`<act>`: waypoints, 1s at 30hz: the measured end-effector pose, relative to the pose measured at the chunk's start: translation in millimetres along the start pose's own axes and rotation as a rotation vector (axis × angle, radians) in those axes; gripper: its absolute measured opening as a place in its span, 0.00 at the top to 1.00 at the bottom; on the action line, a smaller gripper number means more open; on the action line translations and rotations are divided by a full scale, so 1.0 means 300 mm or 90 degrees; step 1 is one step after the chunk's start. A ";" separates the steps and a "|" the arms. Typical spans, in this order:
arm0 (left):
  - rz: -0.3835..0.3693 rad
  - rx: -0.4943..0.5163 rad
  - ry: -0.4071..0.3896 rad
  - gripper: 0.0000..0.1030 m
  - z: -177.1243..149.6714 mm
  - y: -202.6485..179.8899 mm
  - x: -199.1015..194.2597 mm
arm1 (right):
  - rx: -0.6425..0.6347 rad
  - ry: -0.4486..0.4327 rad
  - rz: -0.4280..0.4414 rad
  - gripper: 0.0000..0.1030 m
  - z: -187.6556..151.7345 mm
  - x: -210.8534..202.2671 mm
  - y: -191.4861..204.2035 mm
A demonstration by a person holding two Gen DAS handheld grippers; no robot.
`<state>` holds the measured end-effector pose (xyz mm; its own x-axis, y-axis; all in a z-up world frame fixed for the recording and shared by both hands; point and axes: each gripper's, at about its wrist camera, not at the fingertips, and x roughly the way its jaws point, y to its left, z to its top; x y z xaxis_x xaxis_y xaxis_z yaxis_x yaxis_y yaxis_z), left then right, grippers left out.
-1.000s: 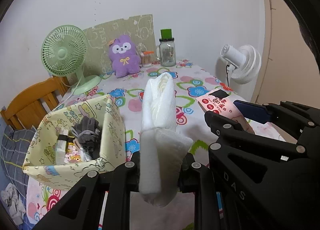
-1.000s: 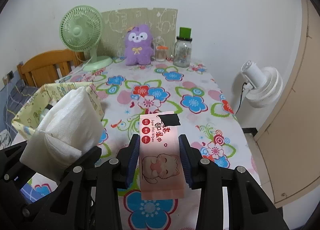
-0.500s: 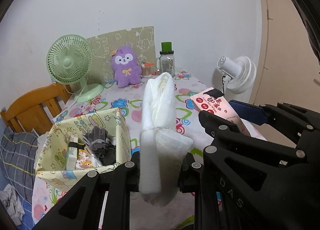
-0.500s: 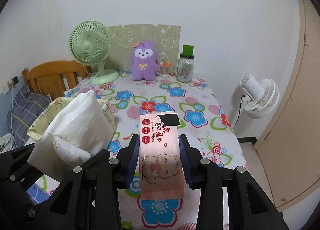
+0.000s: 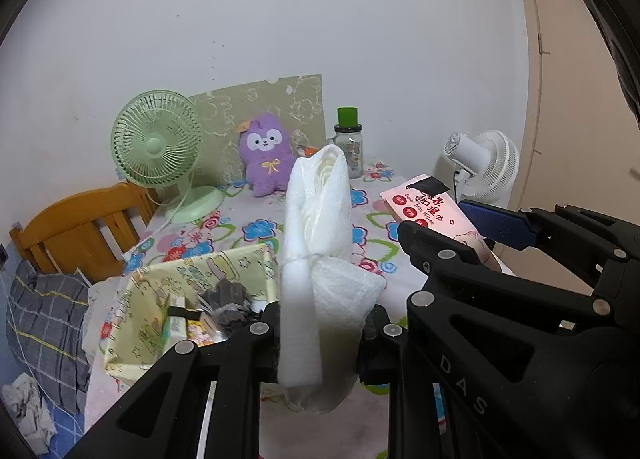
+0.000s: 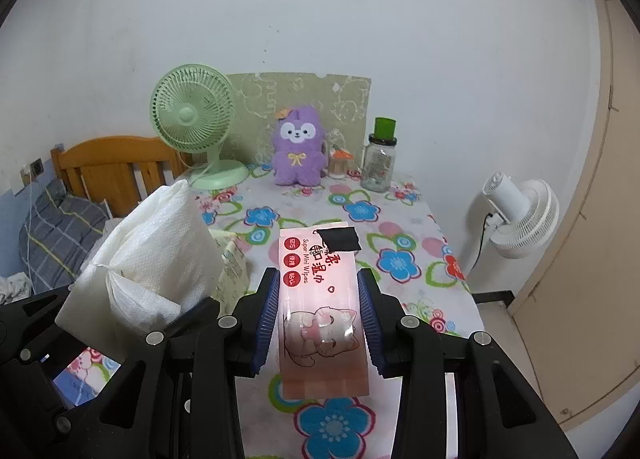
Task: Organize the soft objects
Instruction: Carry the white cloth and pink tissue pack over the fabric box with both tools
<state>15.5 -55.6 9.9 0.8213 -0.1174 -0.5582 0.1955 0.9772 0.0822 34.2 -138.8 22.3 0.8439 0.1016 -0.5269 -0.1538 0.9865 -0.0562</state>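
The worktop [image 6: 424,235] carries a floral cloth. A yellow fabric bin [image 5: 132,323] sits at its left edge. The left tool [image 5: 320,333] is clamped on a white tissue bundle [image 5: 320,227], held above the worktop beside the bin; its long axis runs away from the camera, tip toward the far wall. The right tool [image 6: 318,307] grips a pink wet-wipes pack [image 6: 320,299] by its long sides, lengthwise, black-taped end pointing forward.

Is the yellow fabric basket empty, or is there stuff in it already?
Not empty. The yellow basket already holds a grey fabric bundle and some small packets. How full it is cannot be told.
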 end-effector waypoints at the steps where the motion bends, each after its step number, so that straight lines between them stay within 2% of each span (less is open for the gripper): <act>1: 0.002 0.000 -0.001 0.81 0.002 0.008 0.001 | 0.000 -0.001 0.002 0.59 0.006 0.001 0.007; 19: 0.023 -0.011 -0.002 0.80 0.035 0.176 0.043 | -0.012 -0.003 0.017 0.59 0.093 0.082 0.143; 30: 0.040 -0.029 0.015 0.80 0.026 0.271 0.111 | -0.015 0.029 0.051 0.59 0.118 0.180 0.223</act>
<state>62.8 18.6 4.3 0.8180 -0.0518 -0.5729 0.1193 0.9896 0.0808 87.7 -62.7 20.1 0.8048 0.1730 -0.5678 -0.2317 0.9722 -0.0322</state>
